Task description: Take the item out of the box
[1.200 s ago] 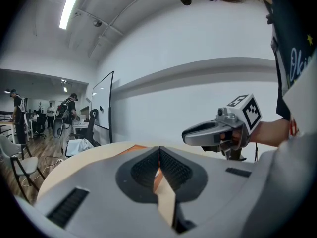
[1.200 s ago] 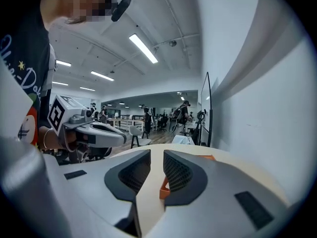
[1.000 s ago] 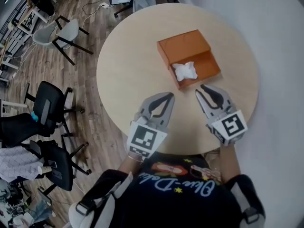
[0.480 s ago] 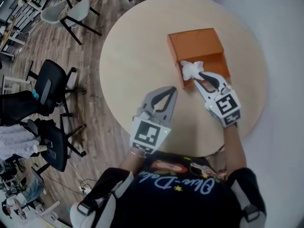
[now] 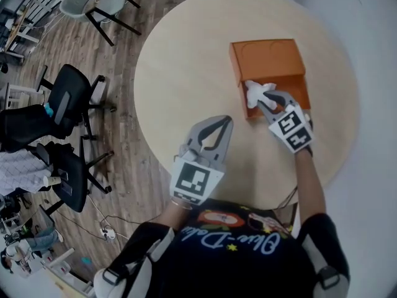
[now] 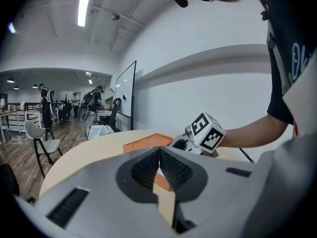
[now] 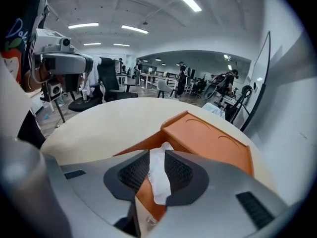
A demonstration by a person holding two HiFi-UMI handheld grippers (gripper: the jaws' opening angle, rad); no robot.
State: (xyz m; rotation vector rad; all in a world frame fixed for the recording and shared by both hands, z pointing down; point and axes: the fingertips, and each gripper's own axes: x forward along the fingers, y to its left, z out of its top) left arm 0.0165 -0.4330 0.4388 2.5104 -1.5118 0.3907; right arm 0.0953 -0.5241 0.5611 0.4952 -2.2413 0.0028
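Pinching item (image 5: 252, 92) in box (image 5: 267, 58) with right gripper (image 5: 263, 99) on an outstretched arm — holding left gripper (image 5: 221, 122) nearer the body, above table (image 5: 180, 73), pressed together.

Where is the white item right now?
Head view: the white item sits in the orange box's open near end, right of the table's centre, pinched between the right gripper's jaws.

round pale table (image 5: 186, 67), orange box (image 5: 267, 61)
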